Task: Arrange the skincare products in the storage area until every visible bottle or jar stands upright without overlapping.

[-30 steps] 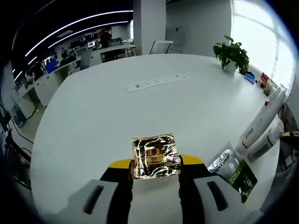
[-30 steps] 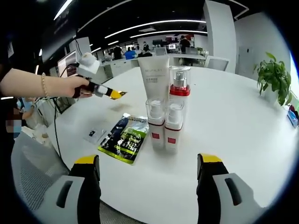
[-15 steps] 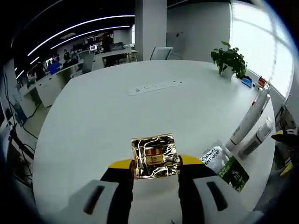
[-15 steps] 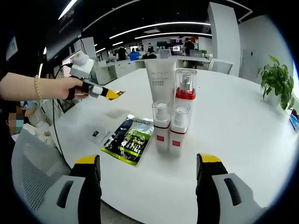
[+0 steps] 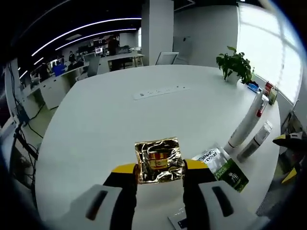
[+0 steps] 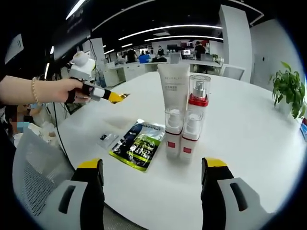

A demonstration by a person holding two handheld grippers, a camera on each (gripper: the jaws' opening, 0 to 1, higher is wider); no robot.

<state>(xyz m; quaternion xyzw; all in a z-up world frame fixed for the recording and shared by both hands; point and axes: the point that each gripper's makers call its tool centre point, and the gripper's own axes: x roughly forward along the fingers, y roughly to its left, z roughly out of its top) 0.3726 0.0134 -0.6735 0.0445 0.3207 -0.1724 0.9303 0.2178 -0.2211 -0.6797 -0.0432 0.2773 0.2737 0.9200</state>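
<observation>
- Gold foil, crinkled and shiny: that's the gold sachet [image 5: 159, 160], pinched flat between the jaws of the left claw [image 5: 160, 168], lifted above the white counter [image 5: 110, 120].
- In the right gripper view, the same left claw [image 6: 118, 97] hangs off to the far left, in the person's hand [image 6: 72, 90], well above the counter.
- The right claw [image 6: 152, 170] gapes wide, nothing between its jaws.
- Straight ahead of the right claw stands the cluster, all upright: two small red-banded bottles [image 6: 182, 139] side by side in front, the white tube [image 6: 174, 88] and the taller red-collared pump bottle [image 6: 199, 98] just behind them.
- A dark green sachet [image 6: 138, 145] lies flat just left of the bottles, with a small clear sachet [image 6: 107, 139] a little further left.
- From the left claw, that green sachet [image 5: 225, 167] sits just to the right, the bottles beyond it.
- Far ahead, a power strip [image 5: 161, 90] and a potted plant [image 5: 235, 62].
</observation>
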